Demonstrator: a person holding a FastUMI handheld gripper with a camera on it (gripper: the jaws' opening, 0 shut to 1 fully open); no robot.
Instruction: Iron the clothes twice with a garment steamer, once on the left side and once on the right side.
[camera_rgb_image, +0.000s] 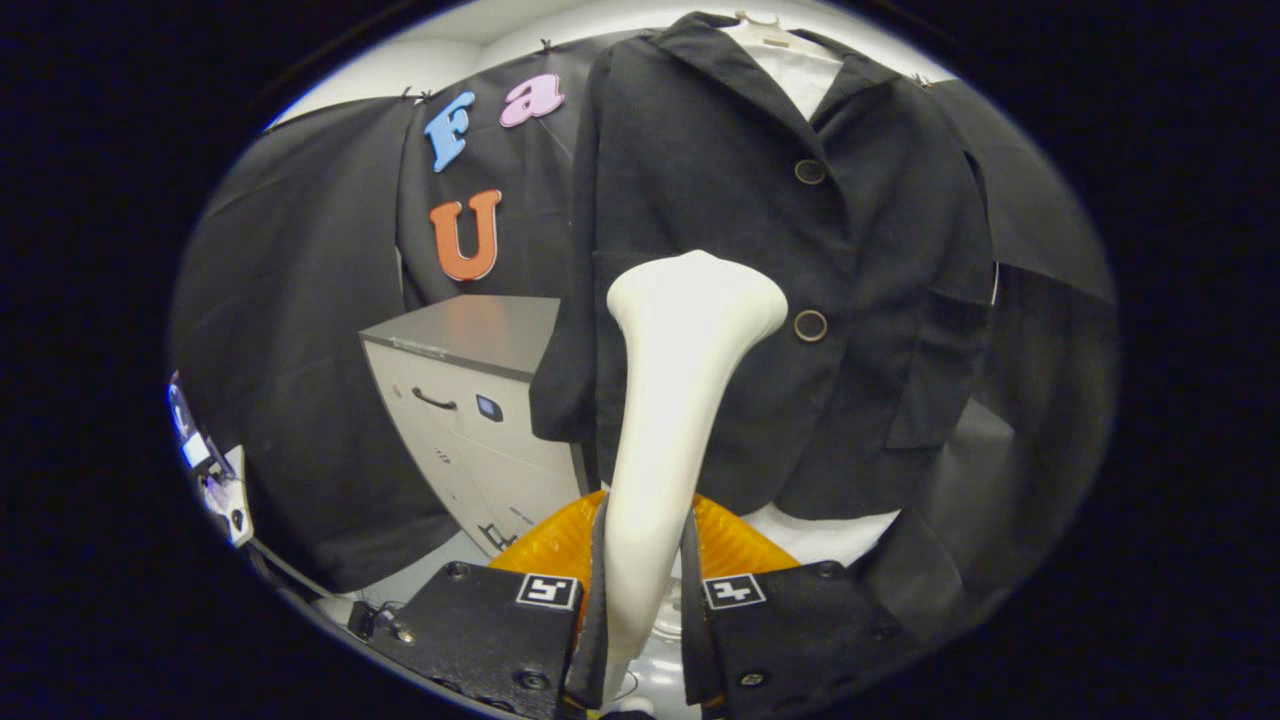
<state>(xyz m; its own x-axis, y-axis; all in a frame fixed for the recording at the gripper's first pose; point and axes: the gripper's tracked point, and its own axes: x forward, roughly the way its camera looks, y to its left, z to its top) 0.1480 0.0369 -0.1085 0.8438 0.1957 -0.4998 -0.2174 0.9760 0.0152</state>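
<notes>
The fingers pinch the white plastic garment steamer by its handle; its flared head stands before the hanging black cloth jacket, beside the lower button. A grey drawer cabinet stands beside the jacket's sleeve.

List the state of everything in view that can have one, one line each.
gripper: fingers shut on the steamer's handle.
garment steamer: held upright, head just in front of the jacket; contact cannot be told.
black jacket: hanging on a hanger, buttoned.
cabinet: drawers shut.
orange base: resting below the jacket, behind the fingers.
</notes>
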